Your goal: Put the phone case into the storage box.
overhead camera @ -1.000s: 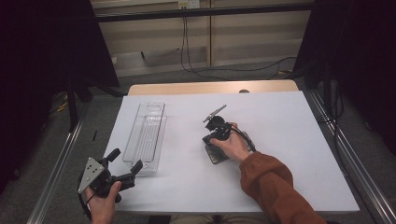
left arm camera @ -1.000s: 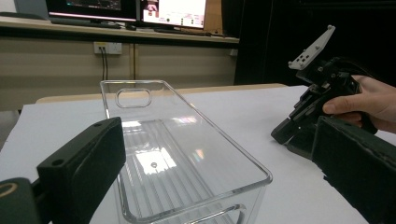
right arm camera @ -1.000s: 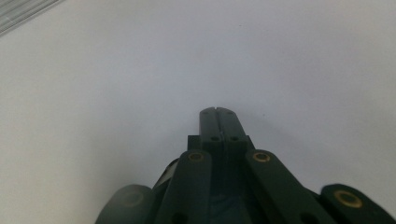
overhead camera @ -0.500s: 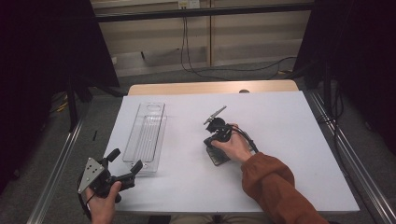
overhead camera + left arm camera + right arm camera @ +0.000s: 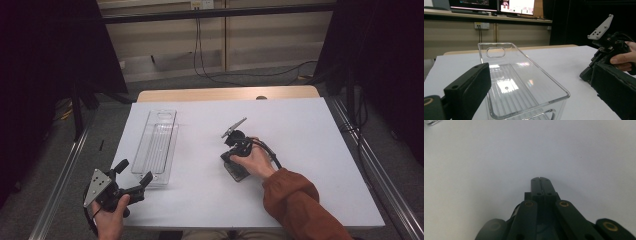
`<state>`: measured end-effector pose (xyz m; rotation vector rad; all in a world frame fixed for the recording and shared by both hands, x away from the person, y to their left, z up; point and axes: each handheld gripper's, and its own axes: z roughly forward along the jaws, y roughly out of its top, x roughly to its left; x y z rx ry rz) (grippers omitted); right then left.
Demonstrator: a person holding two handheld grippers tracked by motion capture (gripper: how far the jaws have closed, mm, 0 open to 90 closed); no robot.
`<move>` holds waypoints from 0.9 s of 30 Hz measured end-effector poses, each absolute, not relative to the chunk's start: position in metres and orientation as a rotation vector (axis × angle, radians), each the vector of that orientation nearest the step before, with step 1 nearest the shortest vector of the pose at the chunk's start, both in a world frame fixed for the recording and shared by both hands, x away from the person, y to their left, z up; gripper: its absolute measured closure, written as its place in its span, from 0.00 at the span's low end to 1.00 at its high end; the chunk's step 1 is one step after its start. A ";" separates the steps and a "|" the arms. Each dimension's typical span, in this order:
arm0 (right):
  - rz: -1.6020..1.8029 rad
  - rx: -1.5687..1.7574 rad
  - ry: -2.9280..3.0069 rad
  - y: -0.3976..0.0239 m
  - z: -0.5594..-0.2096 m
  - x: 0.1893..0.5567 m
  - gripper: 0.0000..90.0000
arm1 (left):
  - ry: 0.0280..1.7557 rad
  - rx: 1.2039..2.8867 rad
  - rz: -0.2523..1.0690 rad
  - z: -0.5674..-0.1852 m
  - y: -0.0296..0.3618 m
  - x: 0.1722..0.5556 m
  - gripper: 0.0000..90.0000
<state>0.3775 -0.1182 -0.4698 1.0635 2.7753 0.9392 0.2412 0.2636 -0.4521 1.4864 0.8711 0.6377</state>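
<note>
Table (image 5: 300,150) looks the same as a second ago, and the clear tray (image 5: 157,147) lies at its left, empty. My left gripper (image 5: 134,176) waits wide open just short of the tray's near end; my right gripper (image 5: 540,180) rests mid-table, jaws pressed together on nothing. No approach begun.

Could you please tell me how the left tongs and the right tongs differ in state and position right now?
The left tongs stand open, while the right tongs are shut with nothing between them. The left tongs point at the near end of the clear plastic tray; the right tongs sit at mid-table, away from it. Both are hand-held over the white table.
</note>
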 end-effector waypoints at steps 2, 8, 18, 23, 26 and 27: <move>0.938 1.056 2.788 -0.120 -0.470 0.375 1.00 | 0.869 1.488 0.637 -0.452 0.264 0.241 0.04; 0.948 1.051 2.790 -0.124 -0.470 0.371 1.00 | 0.869 1.489 0.638 -0.452 0.264 0.242 0.04; 0.940 1.056 2.789 -0.125 -0.469 0.368 1.00 | 0.867 1.487 0.633 -0.452 0.263 0.241 0.04; 0.932 1.039 2.802 -0.125 -0.469 0.367 1.00 | 0.874 1.490 0.637 -0.452 0.264 0.242 0.04; 0.943 1.028 2.803 -0.128 -0.469 0.364 1.00 | 0.873 1.489 0.636 -0.452 0.264 0.241 0.04; 0.943 1.028 2.803 -0.128 -0.469 0.364 1.00 | 0.873 1.489 0.636 -0.452 0.264 0.241 0.04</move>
